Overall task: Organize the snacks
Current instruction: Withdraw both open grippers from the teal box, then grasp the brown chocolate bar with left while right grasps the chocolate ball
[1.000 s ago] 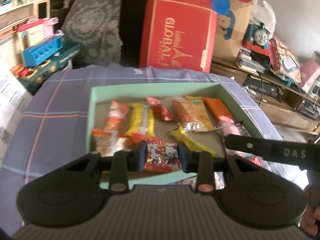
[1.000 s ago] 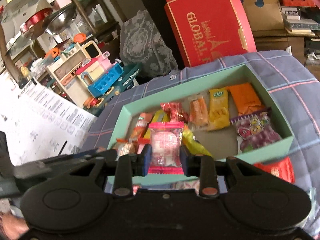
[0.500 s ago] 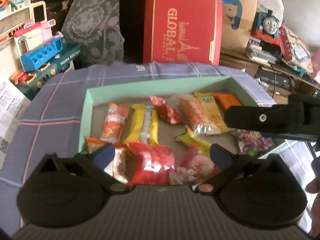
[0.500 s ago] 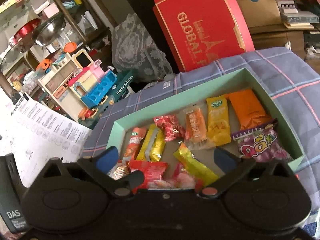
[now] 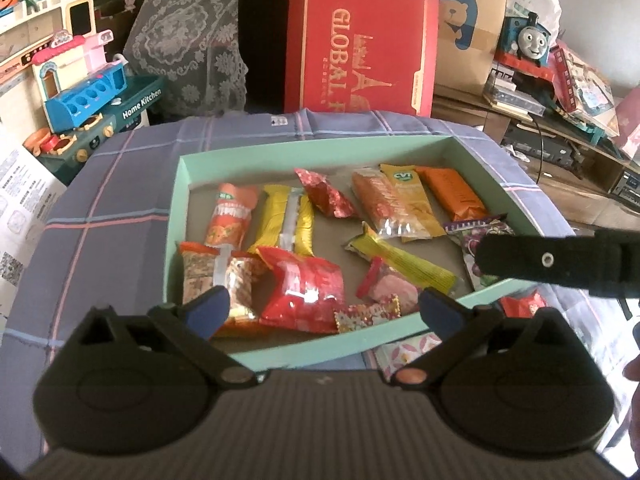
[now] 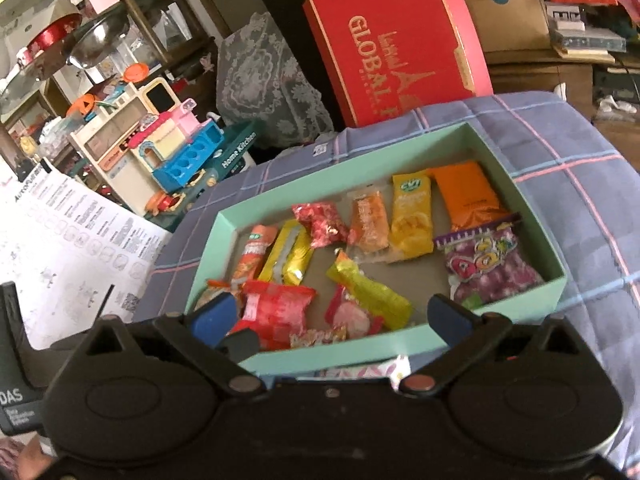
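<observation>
A mint-green box [image 5: 320, 350] [image 6: 400, 342] lies on a plaid cloth and holds several snack packets. My left gripper [image 5: 324, 312] stands open over the box's near wall, with nothing between its pads. Just beyond it in the box lie a red packet [image 5: 304, 292], a small printed packet [image 5: 366, 314] and a pink packet [image 5: 386, 286]. My right gripper [image 6: 330, 314] is open too, above the same near wall, over the red packet [image 6: 276, 312] and pink packet [image 6: 352, 316]. One of its black fingers [image 5: 540, 264] crosses the left wrist view at the right.
Outside the box's near wall lie a pale patterned wrapper [image 5: 404, 352] and a red packet [image 5: 520, 304]. A purple candy bag [image 6: 488, 268] fills the box's right end. Behind stands a red carton [image 5: 360, 40]; a toy kitchen [image 6: 172, 148] and printed sheets [image 6: 72, 240] are at the left.
Both grippers went from shut to wide open. The red cartoon-print packet left the left gripper and the pink packet left the right one; both now lie in the box near its front wall.
</observation>
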`<action>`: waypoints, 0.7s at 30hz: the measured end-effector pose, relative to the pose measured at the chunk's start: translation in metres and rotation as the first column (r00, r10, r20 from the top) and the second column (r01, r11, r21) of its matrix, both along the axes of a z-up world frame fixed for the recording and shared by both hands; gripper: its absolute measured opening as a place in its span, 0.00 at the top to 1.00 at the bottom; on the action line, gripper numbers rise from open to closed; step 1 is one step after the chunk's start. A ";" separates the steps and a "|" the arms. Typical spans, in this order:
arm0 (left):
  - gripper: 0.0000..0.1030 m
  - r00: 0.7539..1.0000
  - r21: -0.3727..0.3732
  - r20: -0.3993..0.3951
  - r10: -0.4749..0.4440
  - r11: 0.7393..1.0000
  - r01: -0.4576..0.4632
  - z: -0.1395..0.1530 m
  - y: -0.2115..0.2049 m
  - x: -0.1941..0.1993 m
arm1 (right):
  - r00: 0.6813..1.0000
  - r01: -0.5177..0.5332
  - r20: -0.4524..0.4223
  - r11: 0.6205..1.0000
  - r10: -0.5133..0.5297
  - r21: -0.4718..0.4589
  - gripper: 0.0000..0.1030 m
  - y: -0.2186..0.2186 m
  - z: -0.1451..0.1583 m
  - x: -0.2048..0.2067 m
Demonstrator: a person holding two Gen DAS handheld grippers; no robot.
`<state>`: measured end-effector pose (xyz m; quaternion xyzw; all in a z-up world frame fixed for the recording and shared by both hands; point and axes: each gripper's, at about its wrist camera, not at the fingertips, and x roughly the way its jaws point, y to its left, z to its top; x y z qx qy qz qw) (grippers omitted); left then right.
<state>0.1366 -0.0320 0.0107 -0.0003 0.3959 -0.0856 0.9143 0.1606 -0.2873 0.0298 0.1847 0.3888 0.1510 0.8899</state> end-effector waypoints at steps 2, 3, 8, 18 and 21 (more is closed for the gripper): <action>0.00 1.000 0.001 0.004 0.000 1.000 0.000 0.002 0.000 -0.007 | 1.000 0.007 0.004 1.000 -0.007 -0.008 0.00 -0.002 0.001 -0.008; 0.00 1.000 0.000 0.006 -0.001 1.000 0.001 0.004 0.001 -0.010 | 1.000 0.010 0.008 1.000 -0.010 -0.012 0.00 -0.004 0.002 -0.012; 0.00 1.000 0.001 0.016 -0.009 1.000 0.009 0.008 0.002 -0.031 | 1.000 0.010 0.009 1.000 -0.010 -0.014 0.00 -0.010 0.005 -0.030; 0.00 0.998 0.034 -0.023 -0.060 0.998 0.060 -0.010 -0.008 -0.074 | 0.999 0.037 -0.018 0.999 -0.037 -0.002 0.00 -0.036 -0.009 -0.072; 0.00 0.996 0.046 -0.042 -0.077 0.996 0.079 -0.019 -0.015 -0.082 | 0.998 0.053 -0.043 0.999 -0.052 0.003 0.00 -0.045 -0.020 -0.084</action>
